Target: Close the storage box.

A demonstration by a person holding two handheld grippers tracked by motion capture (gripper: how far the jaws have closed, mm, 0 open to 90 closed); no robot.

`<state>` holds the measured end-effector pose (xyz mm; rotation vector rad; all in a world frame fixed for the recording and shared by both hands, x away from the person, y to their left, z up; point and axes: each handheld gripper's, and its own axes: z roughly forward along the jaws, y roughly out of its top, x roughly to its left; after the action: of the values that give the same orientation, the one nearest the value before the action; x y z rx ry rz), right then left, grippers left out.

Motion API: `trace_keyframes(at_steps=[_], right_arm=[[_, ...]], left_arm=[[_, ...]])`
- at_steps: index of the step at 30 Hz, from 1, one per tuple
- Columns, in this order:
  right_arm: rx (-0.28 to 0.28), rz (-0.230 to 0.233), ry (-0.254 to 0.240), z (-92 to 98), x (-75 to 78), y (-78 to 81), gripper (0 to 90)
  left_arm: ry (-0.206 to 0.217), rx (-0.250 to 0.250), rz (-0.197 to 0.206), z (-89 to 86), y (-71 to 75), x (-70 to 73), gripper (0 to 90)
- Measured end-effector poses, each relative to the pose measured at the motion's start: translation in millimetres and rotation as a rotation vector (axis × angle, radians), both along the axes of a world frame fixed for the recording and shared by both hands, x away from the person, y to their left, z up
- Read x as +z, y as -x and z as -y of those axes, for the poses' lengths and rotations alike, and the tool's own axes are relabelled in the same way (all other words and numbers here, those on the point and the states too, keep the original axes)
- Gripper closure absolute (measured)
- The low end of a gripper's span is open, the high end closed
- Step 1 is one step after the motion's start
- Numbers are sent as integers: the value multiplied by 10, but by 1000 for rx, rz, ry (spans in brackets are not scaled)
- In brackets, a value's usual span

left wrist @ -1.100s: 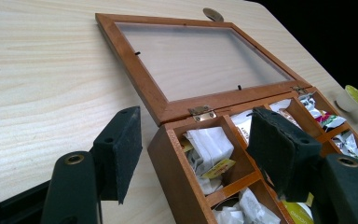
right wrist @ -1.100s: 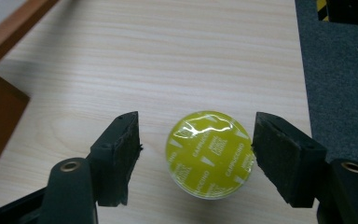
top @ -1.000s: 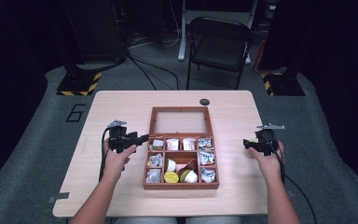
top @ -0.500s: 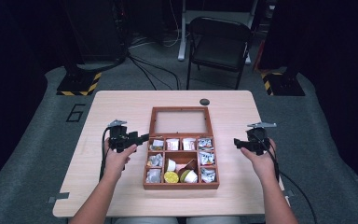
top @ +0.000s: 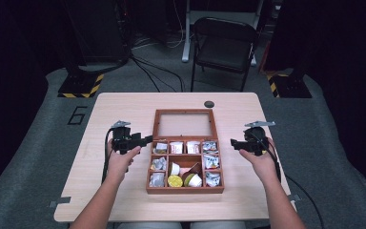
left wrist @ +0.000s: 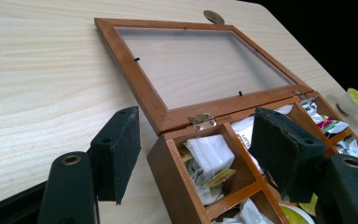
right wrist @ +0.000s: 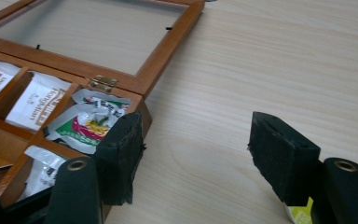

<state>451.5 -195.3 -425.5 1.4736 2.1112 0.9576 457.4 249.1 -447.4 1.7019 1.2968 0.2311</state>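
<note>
- Two grippers flanked the wooden box [top: 185, 157] in the high view: my left gripper [top: 145, 140] sat at the box's left edge near the hinge line, and my right gripper [top: 233, 144] hovered just off its right edge, apart from it.
- Seen from above, the box lay mid-table [top: 124, 105] with its glass-paned lid [top: 184, 123] folded flat away from me; packets and small cups filled the compartments, and a dark round disc [top: 209, 104] lay on the table beyond the lid.
- Through the left gripper view, I saw the fingers [left wrist: 121, 149] parted about halfway, having just been opening, with the box's near corner [left wrist: 168, 163] between them; neither pad pressed on the wood, so nothing was held.
- That same view showed the brass hinge [left wrist: 202, 121], white packets [left wrist: 209, 158] in the corner compartment, and a yellow-lidded cup [left wrist: 356, 99] standing on the table past the box.
- Through the right gripper view, the fingers [right wrist: 121, 149] stood about half open over bare tabletop, gripping nothing; the box's corner with a crumpled green-and-red packet [right wrist: 93, 123] lay just beside the left pad.
- A scrap of yellow [right wrist: 300, 212] peeked out below the right pad; I could not tell what it was.
</note>
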Motion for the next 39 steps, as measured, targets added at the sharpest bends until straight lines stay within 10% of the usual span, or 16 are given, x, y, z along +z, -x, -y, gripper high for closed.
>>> trace_keyframes(at_steps=[16,39], right_arm=[[100,-11,-42,-263,158,-142,359],[62,-98,-68,-454,-179,-579,372]], left_arm=[[-31,-11,-49,124,-181,-73,347],[-7,11,-126,248,-543,-305,370]])
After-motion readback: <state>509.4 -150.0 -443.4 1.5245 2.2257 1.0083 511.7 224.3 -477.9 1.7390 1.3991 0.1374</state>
